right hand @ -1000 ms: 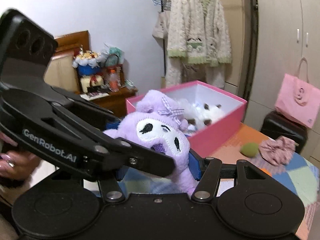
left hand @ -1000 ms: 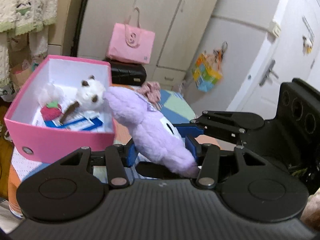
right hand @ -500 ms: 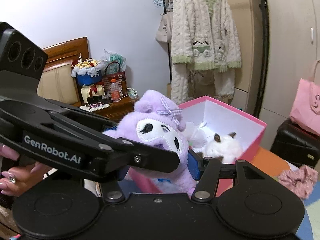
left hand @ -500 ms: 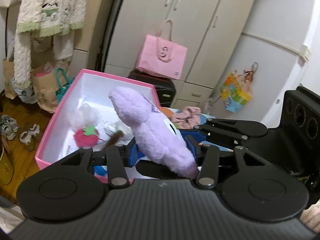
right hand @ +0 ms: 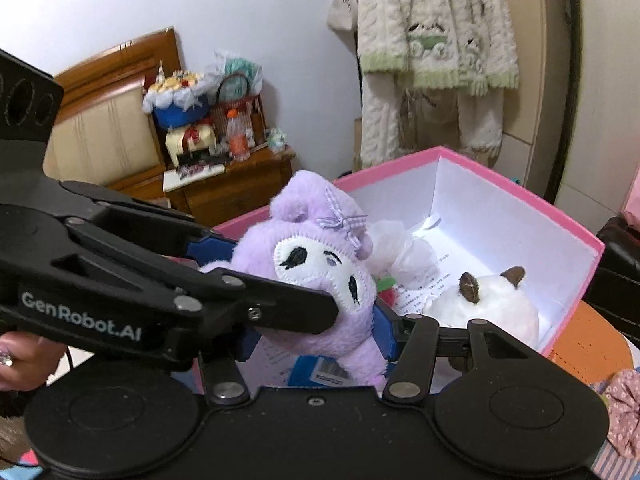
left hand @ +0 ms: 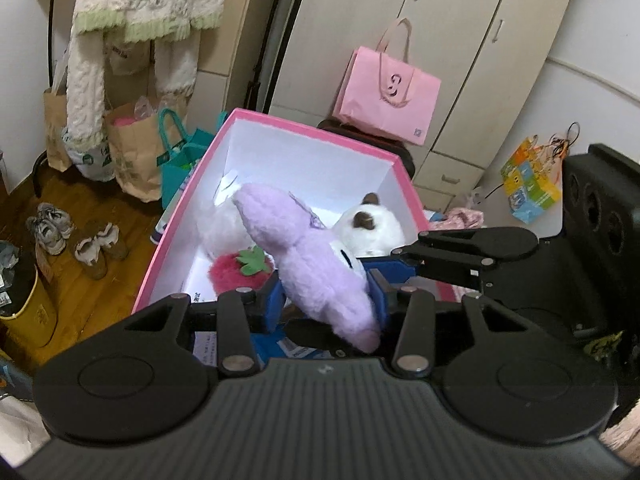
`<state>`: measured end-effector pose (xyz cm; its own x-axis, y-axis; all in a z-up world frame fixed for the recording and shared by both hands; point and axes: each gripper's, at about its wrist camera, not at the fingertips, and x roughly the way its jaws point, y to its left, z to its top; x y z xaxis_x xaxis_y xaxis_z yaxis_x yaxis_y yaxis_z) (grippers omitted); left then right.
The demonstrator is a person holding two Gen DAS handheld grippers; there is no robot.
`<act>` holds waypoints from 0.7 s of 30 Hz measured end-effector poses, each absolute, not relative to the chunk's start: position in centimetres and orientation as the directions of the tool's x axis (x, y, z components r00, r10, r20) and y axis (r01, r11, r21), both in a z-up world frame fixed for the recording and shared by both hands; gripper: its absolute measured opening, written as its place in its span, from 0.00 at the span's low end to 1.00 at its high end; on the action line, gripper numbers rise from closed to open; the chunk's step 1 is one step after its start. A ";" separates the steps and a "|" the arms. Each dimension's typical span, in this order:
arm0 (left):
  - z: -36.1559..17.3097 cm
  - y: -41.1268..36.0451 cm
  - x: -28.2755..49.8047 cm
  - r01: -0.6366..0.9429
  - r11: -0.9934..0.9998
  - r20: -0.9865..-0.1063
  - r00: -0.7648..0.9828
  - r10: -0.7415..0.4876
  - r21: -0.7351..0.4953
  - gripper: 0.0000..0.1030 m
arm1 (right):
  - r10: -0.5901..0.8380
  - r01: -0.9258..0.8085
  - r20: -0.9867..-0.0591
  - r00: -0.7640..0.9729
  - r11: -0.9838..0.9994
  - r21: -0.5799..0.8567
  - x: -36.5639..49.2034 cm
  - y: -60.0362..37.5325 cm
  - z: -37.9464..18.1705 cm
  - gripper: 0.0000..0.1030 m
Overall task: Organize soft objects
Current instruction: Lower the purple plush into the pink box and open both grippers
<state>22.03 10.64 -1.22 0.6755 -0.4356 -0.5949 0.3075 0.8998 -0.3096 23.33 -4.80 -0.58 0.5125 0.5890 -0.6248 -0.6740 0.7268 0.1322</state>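
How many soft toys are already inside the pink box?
3: a white plush with brown ears at the right, a strawberry plush nearer, a fluffy white one behind. Others may be hidden.

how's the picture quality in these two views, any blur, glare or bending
Left wrist view: sharp; fisheye bows the wardrobe doors; bright patch on the pink box's white inner wall. Right wrist view: purple plush crisp, nightstand clutter slightly soft, dark corners from the lens.

purple plush [left hand: 316, 268]: being carried w/ both grippers from beside the box to over its open top, head now hanging above the toys inside.
pink box [left hand: 312, 128]: looming nearer & lower in both views.
left gripper [left hand: 326, 300]: jaws just been closing in, plush between them.
right gripper [right hand: 320, 332]: jaws closing too, pads squeezing plush body.
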 end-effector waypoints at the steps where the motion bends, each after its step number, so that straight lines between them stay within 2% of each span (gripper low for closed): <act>1: -1.5 10.6 22.3 0.299 0.903 -0.607 0.669 -0.429 -0.309 0.42 | 0.577 -0.675 -0.639 0.509 0.728 0.120 23.6 -4.6 -0.9 0.59; 4: -1.9 10.4 22.7 0.267 0.923 -0.625 0.678 -0.385 -0.278 0.43 | 0.517 -0.688 -0.690 0.506 0.724 0.038 24.0 -3.7 -1.7 0.61; 9: -1.3 10.7 22.0 0.265 0.938 -0.622 0.702 -0.347 -0.224 0.44 | 0.483 -0.678 -0.689 0.540 0.735 -0.016 23.6 -4.0 -1.4 0.64; 14: -0.3 11.4 20.7 0.268 0.941 -0.619 0.709 -0.338 -0.207 0.51 | 0.489 -0.664 -0.689 0.534 0.748 0.016 23.0 -5.2 -0.9 0.65; 21: 1.7 11.6 18.6 0.260 0.948 -0.611 0.726 -0.316 -0.181 0.55 | 0.517 -0.661 -0.669 0.534 0.748 0.050 20.8 -6.7 0.7 0.65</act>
<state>18.57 11.55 1.72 0.7260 -0.3159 -0.6109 0.2604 0.9484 -0.1809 20.84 -6.72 0.67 0.5345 0.5170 -0.6686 -0.6615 0.7483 0.0499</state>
